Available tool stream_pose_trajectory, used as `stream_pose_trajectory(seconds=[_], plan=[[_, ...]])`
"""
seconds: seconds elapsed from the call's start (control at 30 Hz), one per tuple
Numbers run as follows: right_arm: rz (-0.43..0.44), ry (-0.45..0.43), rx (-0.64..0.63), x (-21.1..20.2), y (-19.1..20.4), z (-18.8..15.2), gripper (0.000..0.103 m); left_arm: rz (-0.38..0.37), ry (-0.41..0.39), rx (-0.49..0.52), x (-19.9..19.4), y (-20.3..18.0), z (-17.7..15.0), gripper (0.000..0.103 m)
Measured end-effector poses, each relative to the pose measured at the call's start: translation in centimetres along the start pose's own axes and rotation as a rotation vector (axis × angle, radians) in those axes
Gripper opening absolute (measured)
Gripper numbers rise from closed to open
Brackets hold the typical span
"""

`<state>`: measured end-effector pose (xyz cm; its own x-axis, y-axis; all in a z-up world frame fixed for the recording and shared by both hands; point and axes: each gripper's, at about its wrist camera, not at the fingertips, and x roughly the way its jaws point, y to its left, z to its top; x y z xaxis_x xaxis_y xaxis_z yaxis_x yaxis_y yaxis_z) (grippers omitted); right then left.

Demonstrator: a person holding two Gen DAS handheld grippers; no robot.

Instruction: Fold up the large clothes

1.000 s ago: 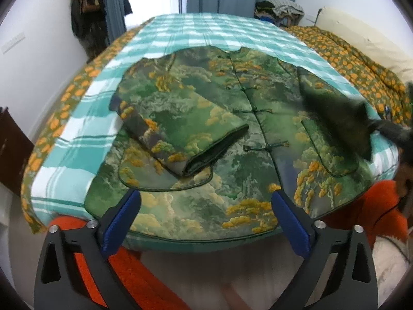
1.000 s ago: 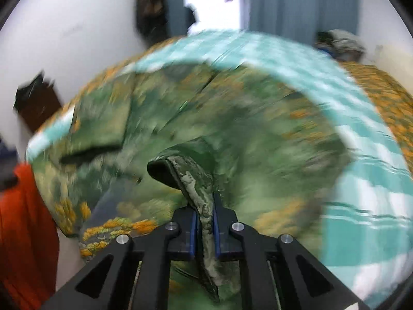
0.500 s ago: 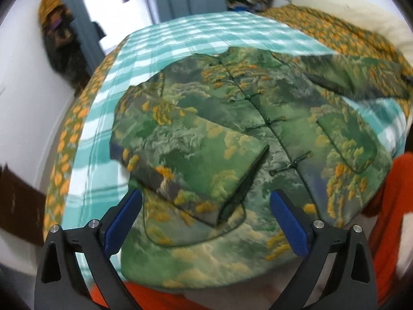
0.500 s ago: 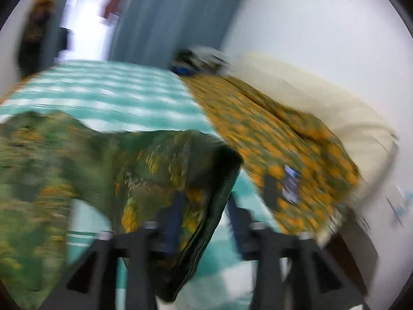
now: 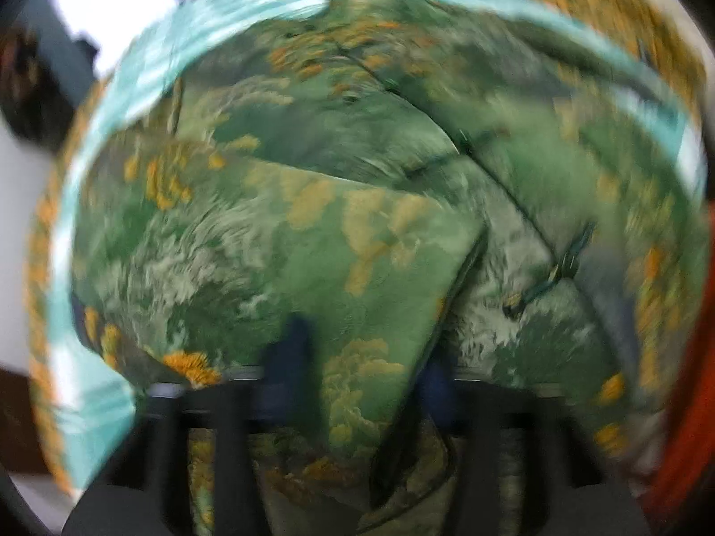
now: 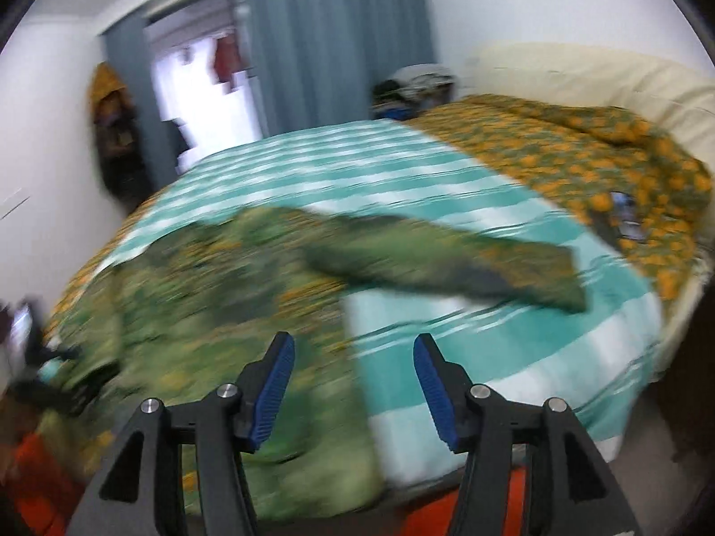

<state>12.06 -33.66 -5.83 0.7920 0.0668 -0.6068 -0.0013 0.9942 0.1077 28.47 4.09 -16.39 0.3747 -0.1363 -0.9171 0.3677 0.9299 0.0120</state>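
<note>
The left wrist camera looked steeply down along its fingers, very close over the folded sleeve (image 5: 313, 268) of the green jacket (image 5: 514, 321), which filled the blurred view. The right wrist camera sat farther back, tilted gently down across the checked bedspread (image 6: 447, 187) toward the curtains (image 6: 330, 44). Both views shared that jacket (image 6: 201, 312) and bedspread (image 5: 147, 67).

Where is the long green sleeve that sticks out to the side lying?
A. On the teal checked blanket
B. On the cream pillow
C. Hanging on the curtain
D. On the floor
A: in the right wrist view the jacket sleeve lies stretched flat across the teal checked blanket on the bed.
</note>
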Motion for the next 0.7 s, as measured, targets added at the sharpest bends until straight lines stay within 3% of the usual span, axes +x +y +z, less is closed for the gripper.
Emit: stream_pose_trajectory(seconds=[0.07,0.2,0.33,0.5,0.7], plan=[[0.039,0.0,-0.054,-0.2,1.7,-0.8,0.057,-0.026,-0.045,-0.079,-1.8,1.8,-0.1,0.01],[0.076,-0.018,-0.196,-0.4,4.9,-2.1,0.057,-0.001,-0.189,-0.227,-8.0,6.9,-0.8,0.009],[0.104,-0.004,-0.212,0.2,5.8,-2.2,0.057,0.078,-0.299,-0.396,-13.2,14.3,-2.3,0.009],[0.116,0.023,-0.201,0.5,6.3,-2.8,0.057,0.244,-0.31,-0.609,-15.1,23.4,-6.2,0.014],[0.114,0.033,-0.22,0.3,6.9,-3.3,0.057,0.431,-0.302,-0.884,-15.2,30.7,-12.5,0.04]])
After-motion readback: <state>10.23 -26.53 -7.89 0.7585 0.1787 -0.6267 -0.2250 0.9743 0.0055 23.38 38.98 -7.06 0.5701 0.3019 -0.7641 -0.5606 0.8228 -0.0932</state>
